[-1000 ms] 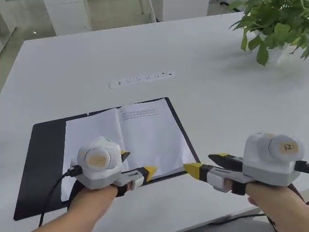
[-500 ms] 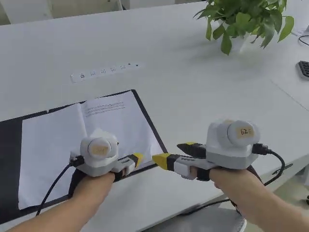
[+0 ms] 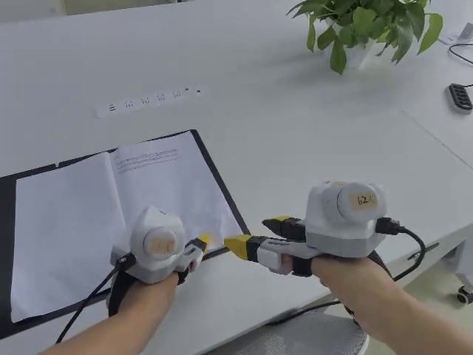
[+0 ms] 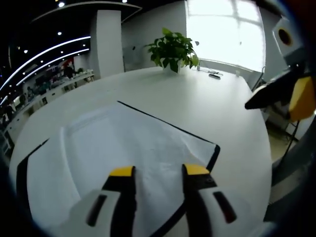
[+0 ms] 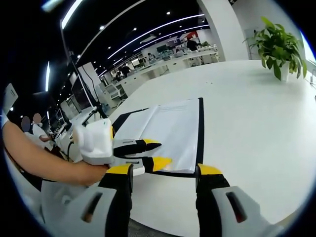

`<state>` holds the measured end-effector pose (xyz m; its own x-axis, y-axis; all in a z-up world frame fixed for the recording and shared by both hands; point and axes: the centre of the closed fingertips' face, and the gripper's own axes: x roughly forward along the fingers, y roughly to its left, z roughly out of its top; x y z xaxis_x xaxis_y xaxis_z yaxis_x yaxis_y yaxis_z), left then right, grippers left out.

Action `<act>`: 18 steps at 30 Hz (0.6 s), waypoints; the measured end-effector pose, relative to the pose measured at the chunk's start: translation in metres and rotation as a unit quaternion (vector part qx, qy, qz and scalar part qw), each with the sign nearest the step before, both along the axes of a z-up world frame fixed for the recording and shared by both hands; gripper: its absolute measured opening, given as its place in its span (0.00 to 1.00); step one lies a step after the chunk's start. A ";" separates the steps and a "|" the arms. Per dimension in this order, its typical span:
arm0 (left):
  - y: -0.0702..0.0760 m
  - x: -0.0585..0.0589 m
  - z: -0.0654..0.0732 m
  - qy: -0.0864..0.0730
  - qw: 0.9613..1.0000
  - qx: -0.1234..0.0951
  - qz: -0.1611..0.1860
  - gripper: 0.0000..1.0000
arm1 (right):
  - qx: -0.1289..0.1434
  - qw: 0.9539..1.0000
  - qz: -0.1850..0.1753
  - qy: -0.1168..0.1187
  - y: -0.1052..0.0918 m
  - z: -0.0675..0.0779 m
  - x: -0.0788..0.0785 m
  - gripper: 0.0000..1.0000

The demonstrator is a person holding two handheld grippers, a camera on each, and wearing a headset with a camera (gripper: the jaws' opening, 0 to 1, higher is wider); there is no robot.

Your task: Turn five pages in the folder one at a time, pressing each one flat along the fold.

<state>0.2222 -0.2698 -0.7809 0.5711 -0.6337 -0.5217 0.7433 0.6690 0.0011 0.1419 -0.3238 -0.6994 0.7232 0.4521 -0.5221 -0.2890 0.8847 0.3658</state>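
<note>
– Under the left claw (image 3: pixel 198 242), what was found?
– Folder (image 3: pixel 6 244), lying open on the table (image 3: pixel 310 126). The claw's tips sat over the near right corner of the right page (image 3: pixel 170 185). Contact with the paper could not be determined.
– State of that claw?
– Jaws parted, nothing between them.
– And the right claw (image 3: pixel 257 233)?
– Jaws likewise spread and empty. The folder lay to its left, just past its tips, with bare table beneath it. Its tips pointed at the left claw, the two close but apart.
– The pages?
– Left page (image 3: pixel 66 222) and right page lay flat either side of the fold (image 3: pixel 118 200), ahead of the left claw. Print was noted at the top of the right page, too small to read.
– Anything further?
– Plant (image 3: pixel 362 26) well beyond the right claw, and a socket strip (image 3: pixel 148 100) beyond the folder.
</note>
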 end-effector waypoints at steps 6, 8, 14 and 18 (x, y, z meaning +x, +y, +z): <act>-0.001 0.000 0.000 -0.022 1.000 0.005 -0.020 0.31 | 0.001 1.000 0.002 0.001 0.000 0.000 0.000 0.50; -0.001 0.000 0.001 -0.028 0.999 0.005 -0.023 0.30 | 0.001 1.000 0.002 0.002 0.000 -0.001 0.000 0.50; -0.010 -0.006 -0.003 -0.048 0.997 0.017 -0.050 0.16 | 0.000 1.000 0.002 0.002 0.000 -0.001 0.000 0.49; -0.010 -0.004 -0.003 -0.040 0.998 0.004 -0.038 0.15 | 0.003 1.000 0.002 0.001 0.000 -0.001 -0.001 0.49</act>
